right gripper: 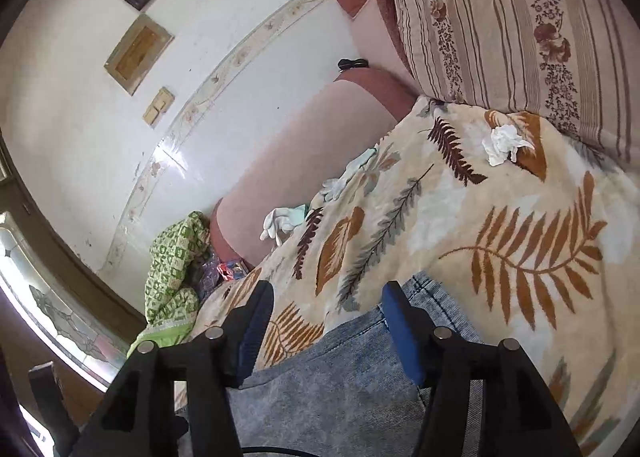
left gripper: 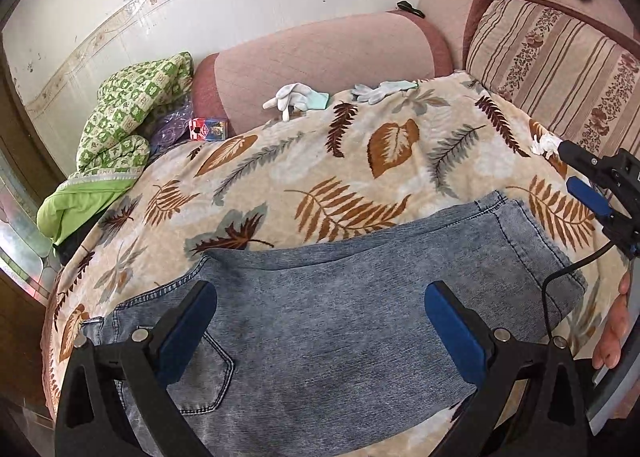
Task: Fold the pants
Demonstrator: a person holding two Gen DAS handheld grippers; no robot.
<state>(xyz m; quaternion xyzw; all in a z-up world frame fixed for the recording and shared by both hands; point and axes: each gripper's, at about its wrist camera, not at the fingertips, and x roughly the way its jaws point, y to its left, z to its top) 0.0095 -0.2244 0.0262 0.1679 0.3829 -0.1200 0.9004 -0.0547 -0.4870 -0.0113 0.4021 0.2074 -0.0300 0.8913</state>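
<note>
The grey-blue denim pants [left gripper: 340, 321] lie flat on the leaf-print blanket [left gripper: 280, 185], waist and back pocket [left gripper: 208, 373] at the lower left, leg hems at the right. My left gripper [left gripper: 320, 321] is open and empty, just above the pants' middle. My right gripper [left gripper: 578, 173] shows at the right edge above the blanket beyond the hems. In the right wrist view my right gripper [right gripper: 326, 317] is open and empty over the edge of the pants [right gripper: 340, 389].
A sofa armrest [left gripper: 320, 57] and striped cushion [left gripper: 560, 77] border the blanket. White gloves [left gripper: 296, 97] lie near the armrest. A crumpled tissue [right gripper: 504, 145] lies on the blanket. A green patterned quilt [left gripper: 132, 113] is piled at the left.
</note>
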